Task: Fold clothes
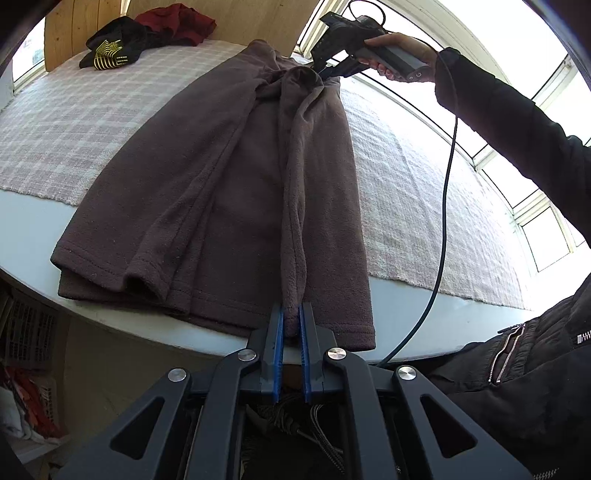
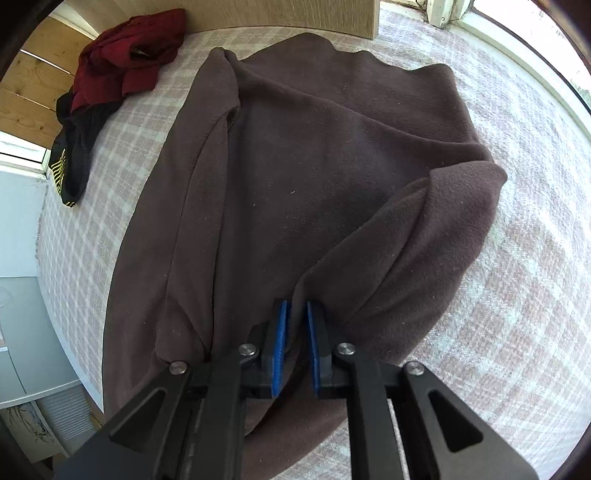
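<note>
A brown fleece garment point(image 1: 229, 184) lies lengthwise on the checked cloth, one sleeve folded along its left side. My left gripper point(image 1: 291, 314) is shut on a raised fold of its hem at the near table edge. At the far end a hand holds my right gripper point(image 1: 322, 72), whose tips pinch the fleece near the collar and lift a ridge of fabric that runs between the two grippers. In the right wrist view the right gripper point(image 2: 297, 308) points steeply down, and a fold of the brown fleece point(image 2: 314, 166) rises between its narrow blue pads.
A crumpled red garment point(image 1: 177, 22) and a black one with yellow print point(image 1: 110, 48) lie at the far left of the checked cloth point(image 1: 55, 129). The white table edge point(image 1: 37, 236) curves near me. A black cable point(image 1: 443, 206) hangs at the right, beside a person's dark jacket point(image 1: 535, 369).
</note>
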Available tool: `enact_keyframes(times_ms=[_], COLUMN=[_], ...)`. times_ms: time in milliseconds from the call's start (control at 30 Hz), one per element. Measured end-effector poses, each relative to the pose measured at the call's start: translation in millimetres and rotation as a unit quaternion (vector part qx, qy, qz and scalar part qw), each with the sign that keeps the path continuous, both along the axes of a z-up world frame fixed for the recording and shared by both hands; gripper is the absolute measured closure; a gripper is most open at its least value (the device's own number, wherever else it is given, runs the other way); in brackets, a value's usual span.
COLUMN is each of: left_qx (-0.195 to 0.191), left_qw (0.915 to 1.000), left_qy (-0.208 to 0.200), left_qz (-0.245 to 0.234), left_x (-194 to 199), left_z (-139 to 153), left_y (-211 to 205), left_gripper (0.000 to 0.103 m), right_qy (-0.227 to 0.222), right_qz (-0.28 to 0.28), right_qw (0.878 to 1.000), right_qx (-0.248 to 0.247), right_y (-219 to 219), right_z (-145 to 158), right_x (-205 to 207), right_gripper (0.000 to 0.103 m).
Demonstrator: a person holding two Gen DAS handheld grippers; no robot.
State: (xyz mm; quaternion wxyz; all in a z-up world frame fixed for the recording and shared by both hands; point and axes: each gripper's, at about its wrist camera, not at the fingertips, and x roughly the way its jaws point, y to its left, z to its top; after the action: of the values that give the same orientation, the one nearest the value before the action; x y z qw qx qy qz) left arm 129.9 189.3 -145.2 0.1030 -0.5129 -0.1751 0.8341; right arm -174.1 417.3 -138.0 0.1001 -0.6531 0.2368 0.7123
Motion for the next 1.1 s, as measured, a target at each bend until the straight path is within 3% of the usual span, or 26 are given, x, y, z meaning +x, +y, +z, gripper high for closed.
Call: enact_keyframes(times_ms=[167,333,500,667,800,867,1000,1100], left_qx=[0.012,0.017,-0.018,-0.05,-0.09,-0.088,-0.071,-0.068], left_qw=[0.9999,0.9997,0.9986,0.99,0.9823,0.9824,0.9849,0.9866], left_qy=[-0.012,-0.016,0.02,0.036,0.009,0.001,-0.007,-0.001], left_qz=[0.001,0.013,-0.046,-0.127,-0.164,-0.165,-0.158,-0.149], left_x=[13.0,27.4,-3.5,-49.6,-70.9,-73.8,-76.1,-78.0], left_z=[0.8,14.4,30.1,18.1,-6.6,-10.0,-8.9,1.0], left_y=[-14.7,-37.9,-21.0,14.8,30.7,27.3,15.9,7.6], left_gripper=[0.097,0.097,0.097,0.097,0.094,0.091,0.092,0.094], right_qy=[0.027,0.088,0.087,0.067,0.077,0.079,0.097,0.116], right_qz=[-0.019,0.023,0.107,0.136,0.149,0.163,0.164,0.114], right_qw=[0.999,0.996,0.989,0.988,0.986,0.983,0.981,0.987], right_qx=[0.008,-0.019,-0.051,-0.032,-0.015,-0.007,-0.039,-0.007], right_y=[17.9,-3.0,-67.1,-99.3,-111.3,-115.8,-90.7,-44.8], right_z=[26.7,58.7,45.6,12.1,0.5,0.4,28.0,51.6], right_x=[14.1,49.9,68.0,57.1,53.8,53.2,60.6,67.9], right_gripper=[0.084,0.076,0.076,0.076,0.076,0.076,0.076,0.073])
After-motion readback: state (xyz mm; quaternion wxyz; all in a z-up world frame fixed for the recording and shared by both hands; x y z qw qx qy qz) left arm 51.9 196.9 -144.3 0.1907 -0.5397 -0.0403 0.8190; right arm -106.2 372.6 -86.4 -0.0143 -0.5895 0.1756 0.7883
